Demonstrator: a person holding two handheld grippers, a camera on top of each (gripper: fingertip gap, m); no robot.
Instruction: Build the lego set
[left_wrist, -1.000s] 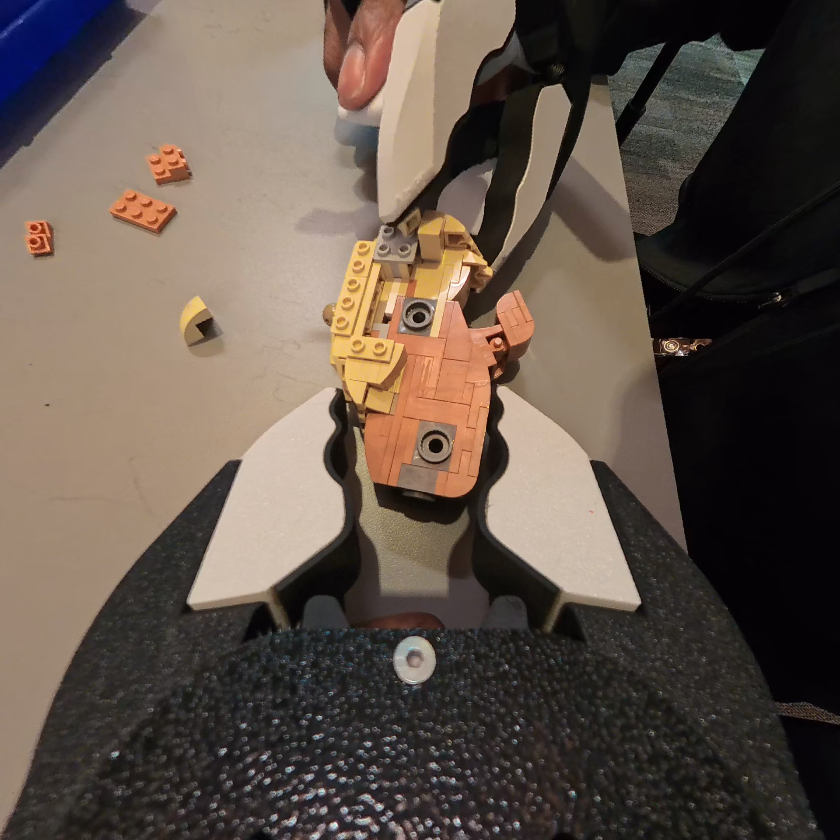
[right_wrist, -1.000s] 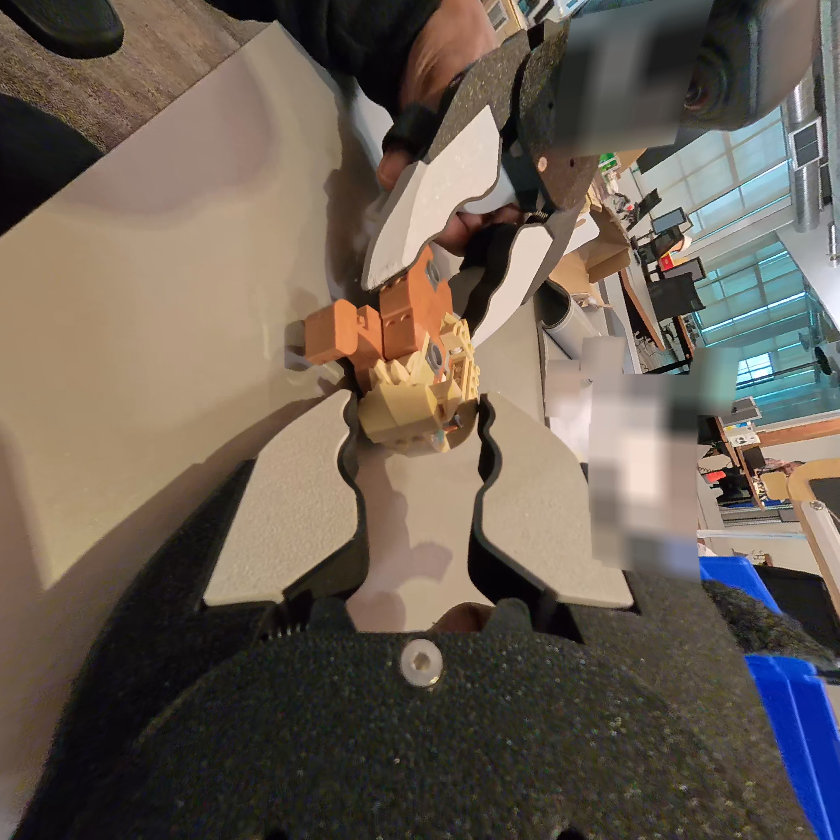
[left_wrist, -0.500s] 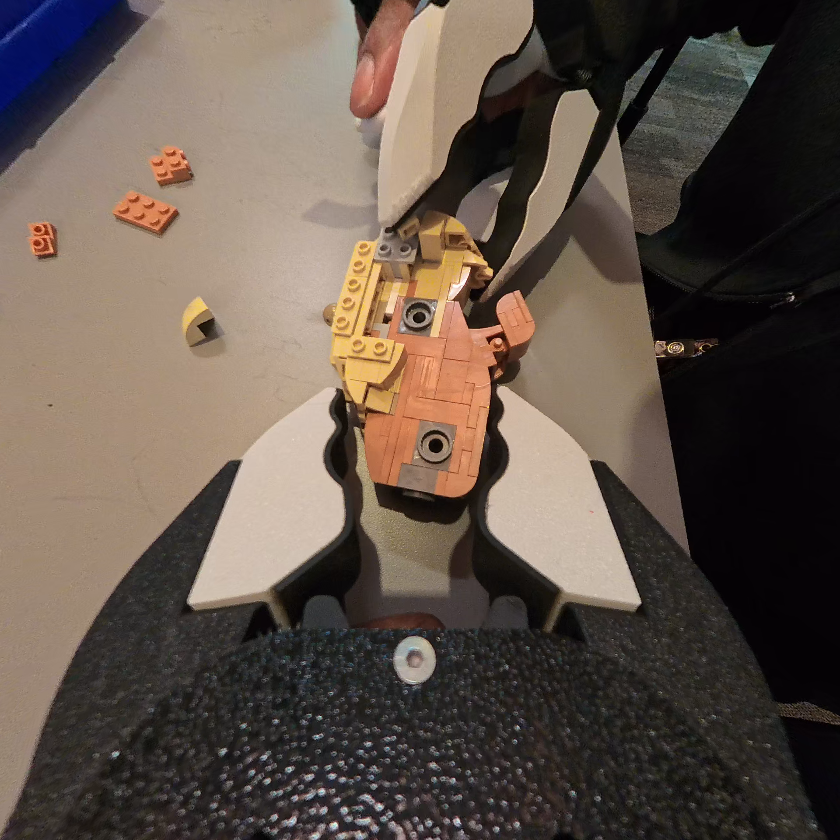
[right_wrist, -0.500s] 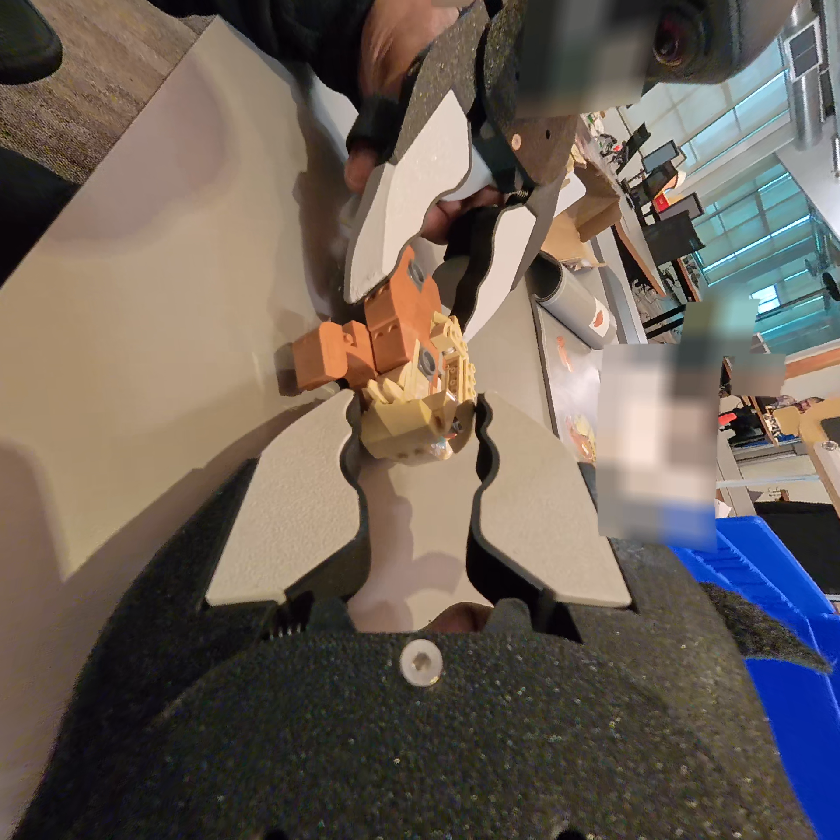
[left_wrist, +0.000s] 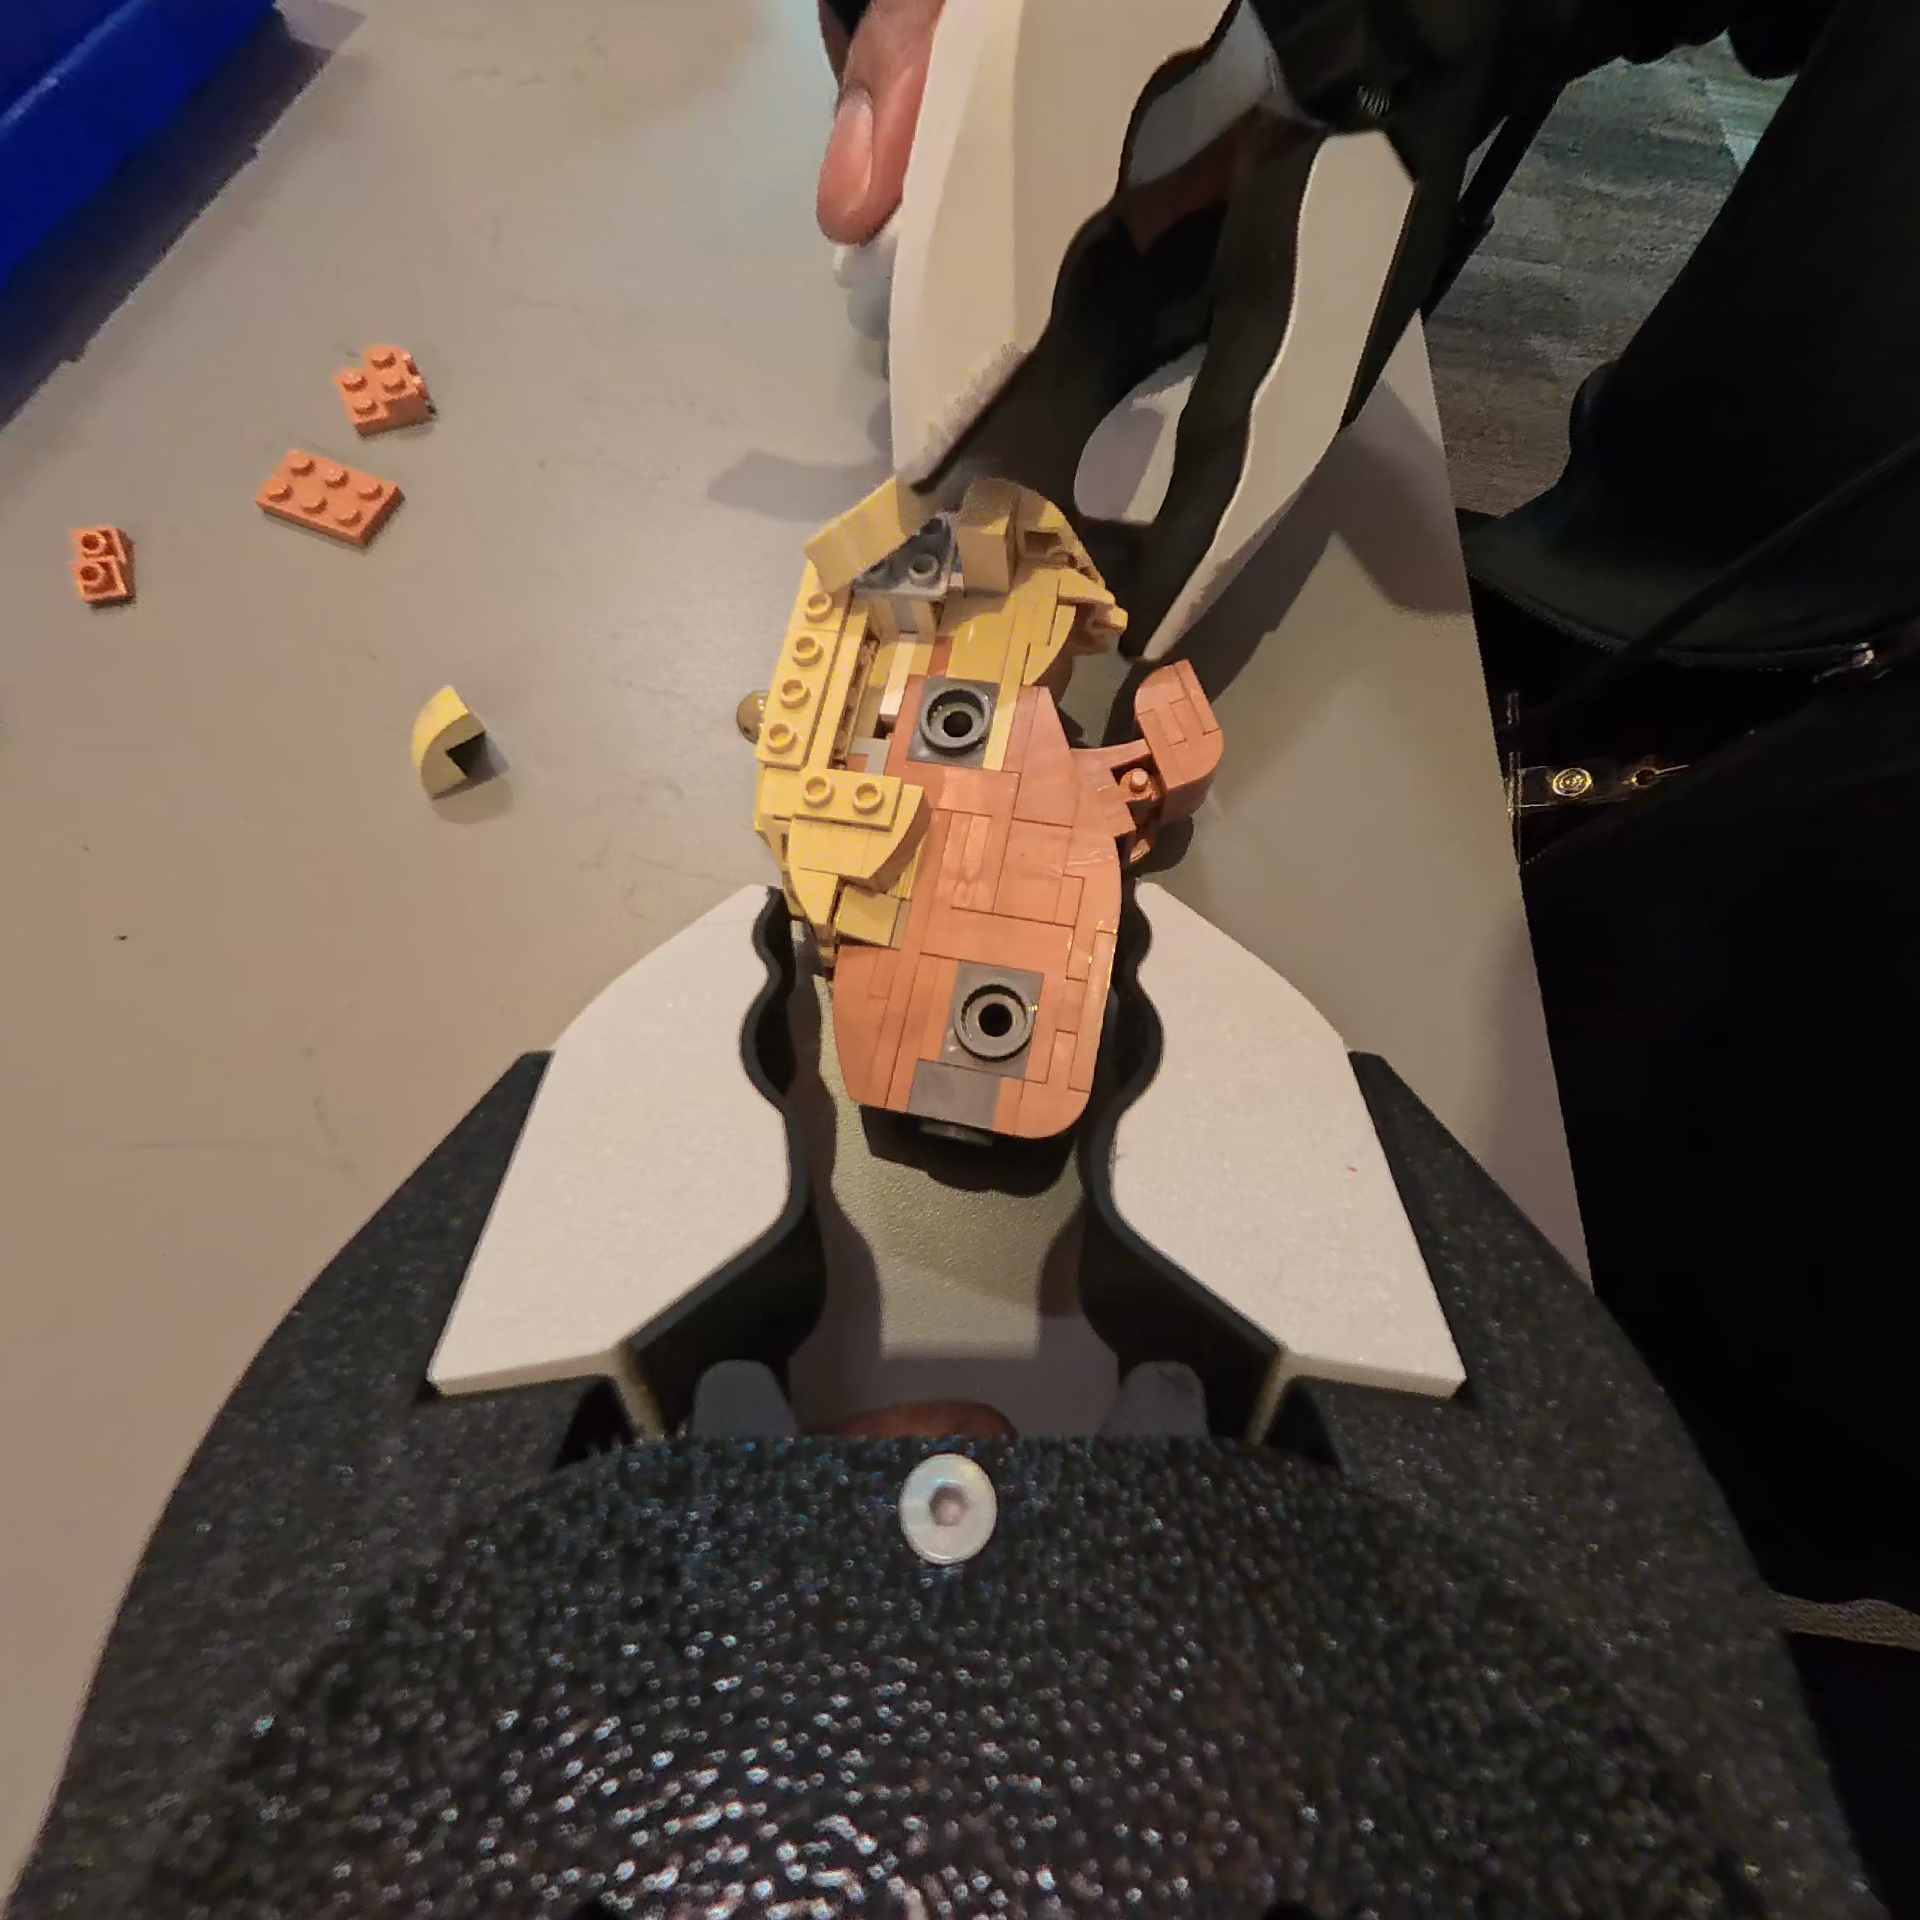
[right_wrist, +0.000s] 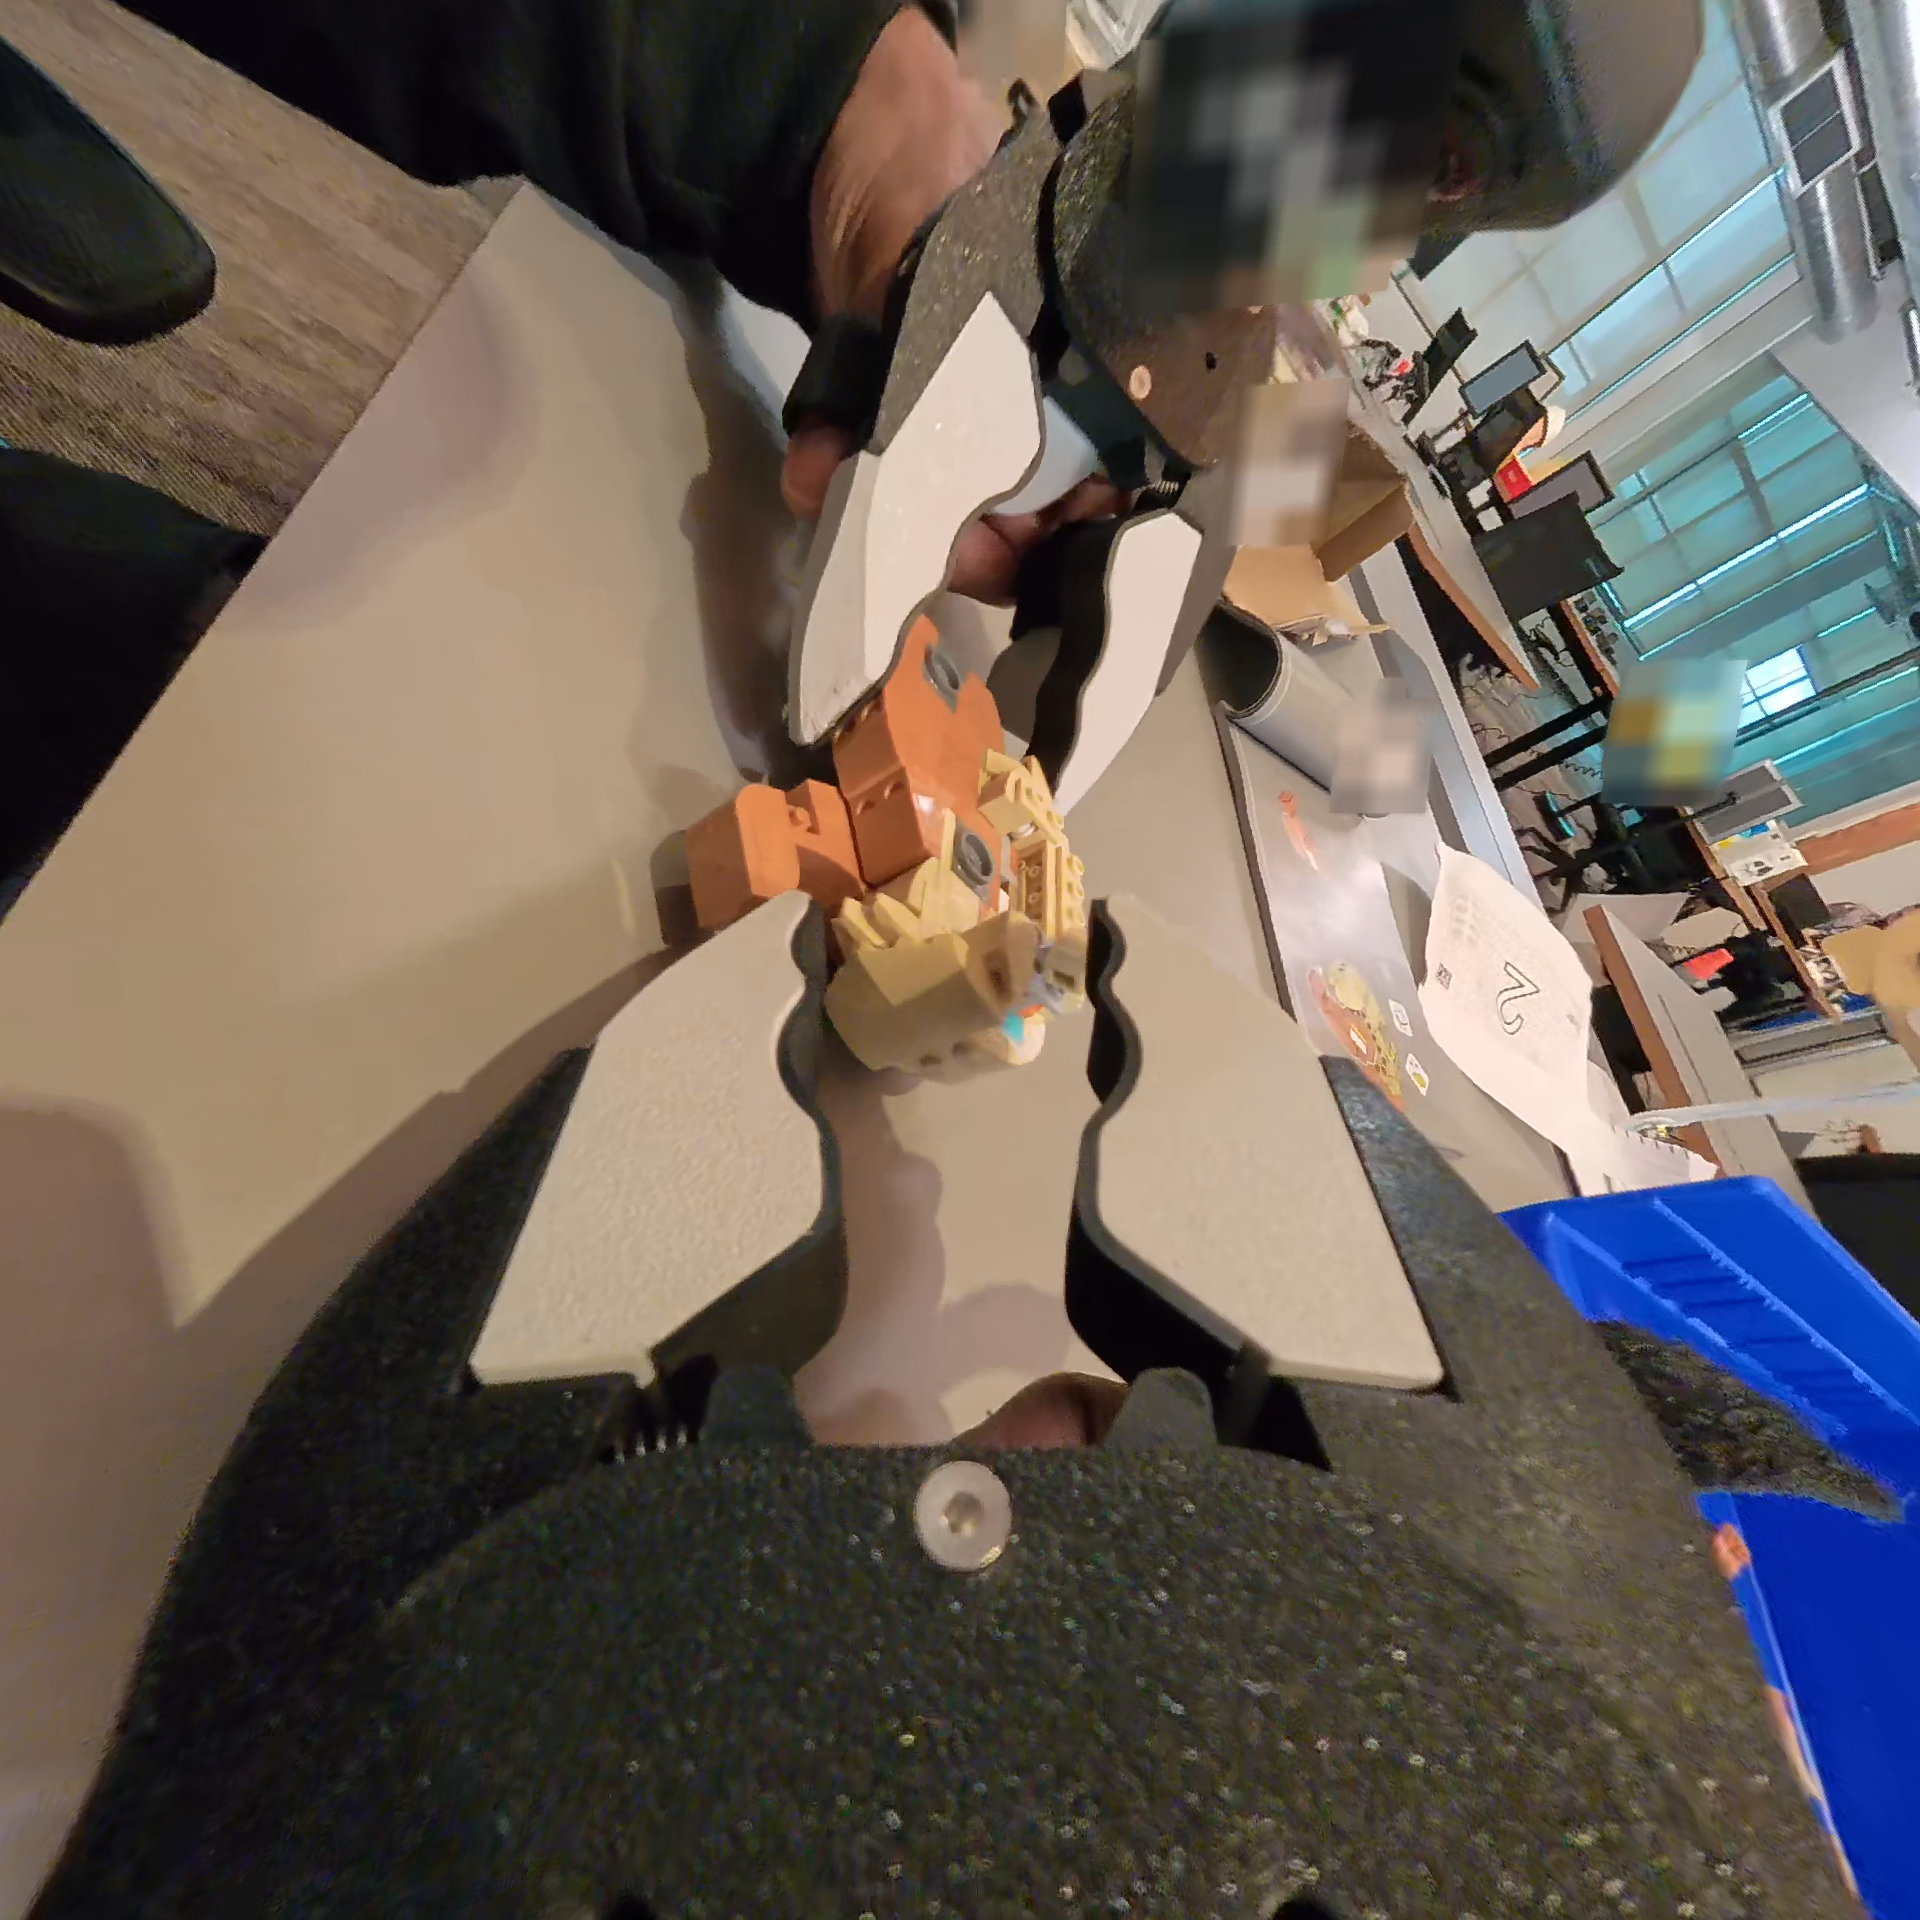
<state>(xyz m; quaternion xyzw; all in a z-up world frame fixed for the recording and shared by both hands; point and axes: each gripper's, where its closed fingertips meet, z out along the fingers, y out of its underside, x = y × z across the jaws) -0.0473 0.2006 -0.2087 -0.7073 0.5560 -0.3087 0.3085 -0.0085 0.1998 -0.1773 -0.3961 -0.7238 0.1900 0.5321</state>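
Left claw, nearest in the left wrist view: part closed, both fingers pressed on the sides of the brown rear end of the lego model, gripping it. The model is a tan and brown build, underside up, two grey round-hole pieces showing on the brown part. It sits low over the grey tabletop, close to the right edge; cannot tell if it touches the surface. A brown curved limb sticks out on its right side.

Left of the model, apart from it: a small tan curved piece. Farther left and beyond: an orange flat plate, an orange notched brick, a small orange two-stud piece, all loose on the tabletop. A blue bin sits at the far left corner.

Right claw comes in from the far side, tips straddling the tan front end. Its left fingertip touches the tan top piece by the grey stud plate; the other tip is just beside the tan edge. A thumb shows behind it.

Right wrist view: right claw part closed around the tan head of the model, fingers at both sides; firm contact hard to confirm. Beyond, the left claw clamps the brown end. Far right: paper sheets, blue bin.
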